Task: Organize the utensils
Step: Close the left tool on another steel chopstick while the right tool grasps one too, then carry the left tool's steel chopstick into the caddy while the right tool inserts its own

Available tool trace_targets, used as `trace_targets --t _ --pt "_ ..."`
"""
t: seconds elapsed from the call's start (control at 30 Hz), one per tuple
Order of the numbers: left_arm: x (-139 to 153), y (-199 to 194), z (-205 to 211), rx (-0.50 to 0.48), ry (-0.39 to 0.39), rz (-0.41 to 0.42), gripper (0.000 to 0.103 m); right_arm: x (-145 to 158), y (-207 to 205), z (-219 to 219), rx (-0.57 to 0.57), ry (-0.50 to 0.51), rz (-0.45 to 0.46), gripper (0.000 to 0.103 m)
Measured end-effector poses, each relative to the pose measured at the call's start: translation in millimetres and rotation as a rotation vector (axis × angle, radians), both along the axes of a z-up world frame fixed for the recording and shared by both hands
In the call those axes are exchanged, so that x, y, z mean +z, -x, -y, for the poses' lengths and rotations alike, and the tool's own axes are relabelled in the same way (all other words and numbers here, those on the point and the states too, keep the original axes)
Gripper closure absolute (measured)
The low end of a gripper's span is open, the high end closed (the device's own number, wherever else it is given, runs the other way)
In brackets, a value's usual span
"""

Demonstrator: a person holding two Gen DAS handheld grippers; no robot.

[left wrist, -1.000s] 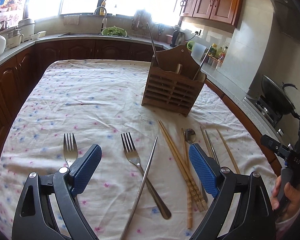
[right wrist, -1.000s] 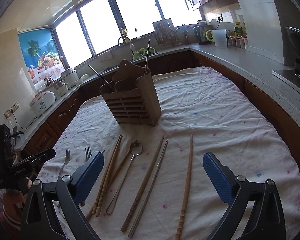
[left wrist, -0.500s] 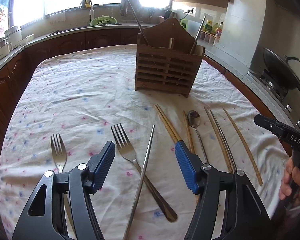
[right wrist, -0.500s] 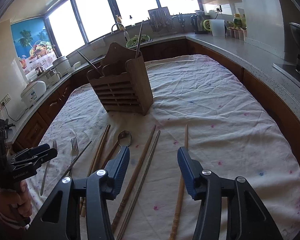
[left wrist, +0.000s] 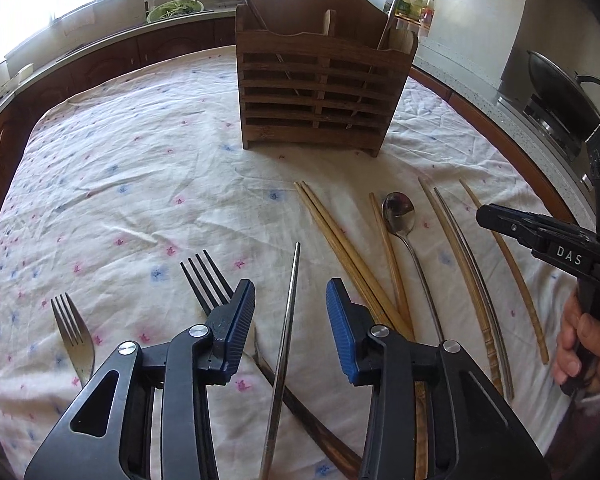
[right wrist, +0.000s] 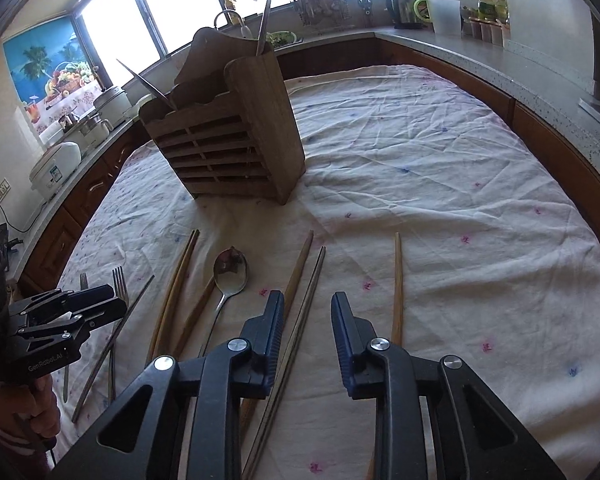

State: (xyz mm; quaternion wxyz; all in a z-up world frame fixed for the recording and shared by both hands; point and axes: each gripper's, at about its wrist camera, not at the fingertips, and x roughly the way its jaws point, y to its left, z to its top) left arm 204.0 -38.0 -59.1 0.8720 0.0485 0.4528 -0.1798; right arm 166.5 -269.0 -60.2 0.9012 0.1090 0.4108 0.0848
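Observation:
A slatted wooden utensil holder (left wrist: pixel 320 88) stands upright on the flowered cloth, with a few utensils in it. My left gripper (left wrist: pixel 290 300) hangs low over a metal chopstick (left wrist: pixel 295 264) that lies between its closing jaws, with gaps on both sides. Two forks (left wrist: pixel 206 274) (left wrist: pixel 72 328) lie to its left. My right gripper (right wrist: pixel 307 298) is closing around another metal chopstick (right wrist: pixel 318 268), which the pads do not touch. A wooden chopstick (right wrist: pixel 300 264) runs under its left finger. The spoon (right wrist: pixel 230 272) lies left of that.
More wooden chopsticks (left wrist: pixel 336 232) (right wrist: pixel 397 280) lie loose on the cloth (right wrist: pixel 440 184). A counter with a wok (left wrist: pixel 556 88), jars and a kettle (right wrist: pixel 404 8) rings the table. A hand (left wrist: pixel 584 344) grips the right tool's handle.
Both grippers have dropped closer to the cloth and narrowed their jaws a great deal. Each now straddles a metal chopstick. The holder looms larger in both views.

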Motion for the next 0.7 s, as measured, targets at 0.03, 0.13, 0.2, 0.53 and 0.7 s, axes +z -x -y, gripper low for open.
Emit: trace_targets --t 0.03,0.13,0.2,0.53,0.7 --pt "-1.3 -2.8 1.3 -0.003 -0.006 -0.005 0.067 -2.1 -4.4 -0.7 0.0 0.0 -0.009 0.078" --pt "-6.1 -11.5 6.5 -0.015 -0.031 -0.023 0.07 -7.4 -17.3 -3.0 -0.001 0.014 -0.031 0.08" --pt "-10.6 -16.1 10.8 -0.028 -0.051 -0.04 0.077 -12.7 -25.5 -4.3 -0.001 0.026 -0.053 0.084" --pt "-19.9 -26.1 20.0 -0.046 -0.077 -0.051 0.092 -19.7 -49.0 -17.2 0.034 0.109 -0.08 0.086" --pt "-19.3 -27.6 20.2 -0.039 -0.067 -0.046 0.099 -19.4 -49.3 -25.2 0.048 0.176 -0.068 0.094"
